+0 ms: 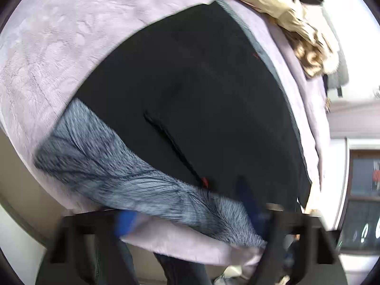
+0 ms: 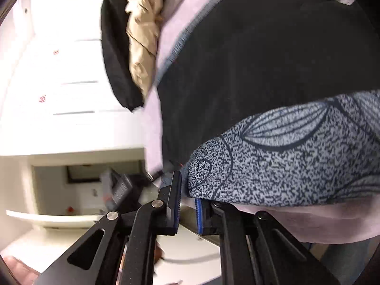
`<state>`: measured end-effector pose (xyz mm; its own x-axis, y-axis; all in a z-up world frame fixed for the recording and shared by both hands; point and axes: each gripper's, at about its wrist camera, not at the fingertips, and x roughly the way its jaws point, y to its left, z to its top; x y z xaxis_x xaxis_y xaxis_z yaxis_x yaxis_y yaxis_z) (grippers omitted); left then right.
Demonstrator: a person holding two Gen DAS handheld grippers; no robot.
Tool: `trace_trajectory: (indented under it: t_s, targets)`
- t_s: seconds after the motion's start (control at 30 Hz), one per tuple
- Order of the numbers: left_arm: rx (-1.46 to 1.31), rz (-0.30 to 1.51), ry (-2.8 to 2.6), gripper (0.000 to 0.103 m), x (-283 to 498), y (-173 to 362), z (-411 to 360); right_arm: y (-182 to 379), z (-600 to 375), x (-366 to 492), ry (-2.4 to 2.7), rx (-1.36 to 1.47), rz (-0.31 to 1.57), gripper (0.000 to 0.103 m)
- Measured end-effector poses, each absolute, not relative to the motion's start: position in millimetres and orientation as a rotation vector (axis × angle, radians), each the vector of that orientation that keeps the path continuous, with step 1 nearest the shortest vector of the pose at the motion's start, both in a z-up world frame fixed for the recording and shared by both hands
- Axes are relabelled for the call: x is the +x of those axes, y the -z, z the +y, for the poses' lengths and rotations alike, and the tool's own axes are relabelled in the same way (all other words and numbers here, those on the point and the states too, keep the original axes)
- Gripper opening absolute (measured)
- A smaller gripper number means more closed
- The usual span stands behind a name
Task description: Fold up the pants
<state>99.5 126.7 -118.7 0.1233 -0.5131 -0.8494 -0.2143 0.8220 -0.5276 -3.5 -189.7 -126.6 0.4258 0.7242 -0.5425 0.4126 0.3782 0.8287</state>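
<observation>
On the blanket (image 1: 59, 35) lie the pants (image 1: 190, 83); my right claw (image 2: 188, 197) pinches their patterned edge; left claw (image 1: 187, 209) too blurred to tell.

Black fabric pants (image 1: 194, 90) with grey speckled, dark leaf-patterned lining (image 2: 296, 156) on a pale lilac plush blanket (image 1: 71, 28); beige crumpled garment (image 2: 142, 47)

A lilac plush blanket (image 1: 59, 35) covers the bed beside white drawers (image 2: 71, 71) and a dark-paned window (image 1: 363, 190).
</observation>
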Motion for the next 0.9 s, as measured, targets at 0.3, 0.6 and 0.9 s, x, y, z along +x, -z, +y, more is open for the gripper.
trace_trajectory:
  t_s: [0.3,0.6,0.9]
  targets:
    - [-0.482,1.459,0.252,0.036,103,120,126,168,-225,-42,-0.041,1.458,1.138,0.038]
    - [-0.374,1.329,0.252,0.034,138,46,100,74,-252,40,-0.206,1.120,1.151,0.011]
    - [-0.137,1.066,0.176,0.064,275,38,20,101,-324,204,-0.278,1.007,1.232,0.011]
